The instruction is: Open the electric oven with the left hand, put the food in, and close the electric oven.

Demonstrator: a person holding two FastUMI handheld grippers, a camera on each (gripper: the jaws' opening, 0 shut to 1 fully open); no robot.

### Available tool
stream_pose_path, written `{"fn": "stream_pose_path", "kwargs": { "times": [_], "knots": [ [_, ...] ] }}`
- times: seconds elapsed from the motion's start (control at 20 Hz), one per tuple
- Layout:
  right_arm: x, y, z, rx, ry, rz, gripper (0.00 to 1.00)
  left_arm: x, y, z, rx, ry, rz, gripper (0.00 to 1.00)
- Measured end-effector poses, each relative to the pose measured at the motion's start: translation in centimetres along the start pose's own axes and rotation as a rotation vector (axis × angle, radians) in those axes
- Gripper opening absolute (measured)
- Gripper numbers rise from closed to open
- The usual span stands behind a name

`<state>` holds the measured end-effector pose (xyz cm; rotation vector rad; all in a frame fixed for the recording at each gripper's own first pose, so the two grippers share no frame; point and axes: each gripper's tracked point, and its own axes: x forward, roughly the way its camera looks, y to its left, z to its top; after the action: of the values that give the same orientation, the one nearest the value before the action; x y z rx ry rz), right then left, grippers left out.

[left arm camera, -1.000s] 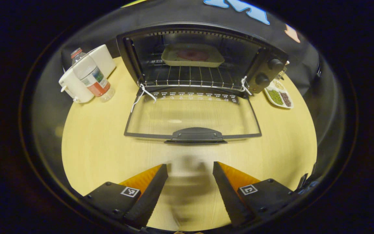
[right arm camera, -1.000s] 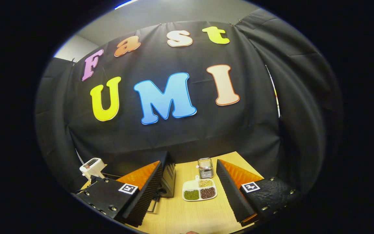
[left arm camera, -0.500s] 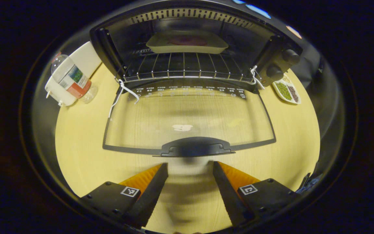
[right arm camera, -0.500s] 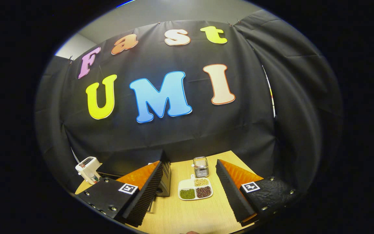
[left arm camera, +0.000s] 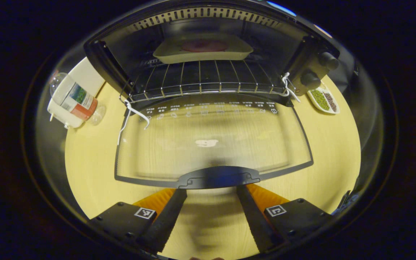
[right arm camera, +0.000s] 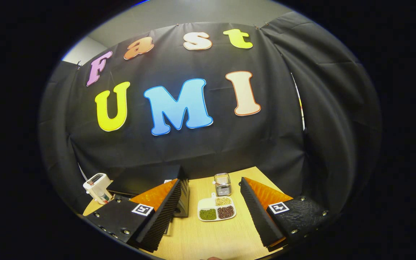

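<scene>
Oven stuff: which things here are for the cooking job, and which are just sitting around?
For the job: oven, its open door, door handle, food tray, left gripper.
Just sitting: water bottle, bean dish, wire basket.

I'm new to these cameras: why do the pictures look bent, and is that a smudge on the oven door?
Left gripper view: the fisheye lens bows the oven door; the pale patch on its glass looks like reflected light, and the table between the fingers is blurred. Right gripper view: evenly lit and sharper, with the wall curving and the snack dish clear.
</scene>
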<state>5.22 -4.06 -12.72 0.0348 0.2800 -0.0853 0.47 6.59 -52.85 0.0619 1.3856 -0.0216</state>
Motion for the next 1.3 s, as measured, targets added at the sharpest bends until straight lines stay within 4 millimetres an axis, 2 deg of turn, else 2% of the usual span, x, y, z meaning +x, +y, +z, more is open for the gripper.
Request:
{"fn": "stream_pose_path", "kwargs": {
  "times": [0.05,0.1,0.65,0.85,0.9,0.95,1.05,1.1,1.15,1.2,1.25,1.3],
  "knots": [
    [0.0,0.0,0.1,-0.003,-0.001,0.001,1.00,-0.2,0.0,0.0,0.002,-0.008,0.004,0.91],
    [-0.2,0.0,0.2,-0.003,-0.003,0.004,1.00,-0.5,0.0,0.0,0.006,-0.020,0.006,0.95],
    [-0.8,2.0,0.9,0.000,-0.023,0.051,1.00,-4.3,-0.1,0.7,0.013,-0.114,0.005,0.95],
    [-1.1,1.6,1.3,0.003,-0.033,0.046,1.00,-5.2,-0.1,1.2,0.020,-0.144,0.008,0.95],
    [-1.2,1.6,1.3,0.005,-0.035,0.044,1.00,-5.5,-0.1,1.3,0.017,-0.152,0.007,0.91],
    [-1.2,1.6,1.3,0.008,-0.037,0.044,1.00,-5.6,-0.1,1.4,0.019,-0.161,0.008,0.91],
    [-1.3,1.4,1.3,0.011,-0.037,0.042,1.00,-6.1,0.0,1.9,0.027,-0.183,0.016,1.00],
    [-1.3,1.3,1.4,0.011,-0.039,0.041,1.00,-6.3,0.0,2.0,0.035,-0.193,0.021,1.00],
    [-1.4,1.3,1.4,0.009,-0.040,0.040,1.00,-6.4,0.0,2.3,0.039,-0.203,0.022,0.91],
    [-1.5,1.3,1.5,0.008,-0.042,0.039,1.00,-6.6,-0.2,2.6,0.034,-0.210,0.019,1.00],
    [-1.6,1.3,1.5,0.007,-0.042,0.038,1.00,-6.7,-0.2,2.8,0.032,-0.216,0.018,0.95],
    [-1.6,1.3,1.5,0.006,-0.044,0.036,1.00,-6.9,-0.2,3.0,0.031,-0.222,0.018,0.95]
  ]
}}
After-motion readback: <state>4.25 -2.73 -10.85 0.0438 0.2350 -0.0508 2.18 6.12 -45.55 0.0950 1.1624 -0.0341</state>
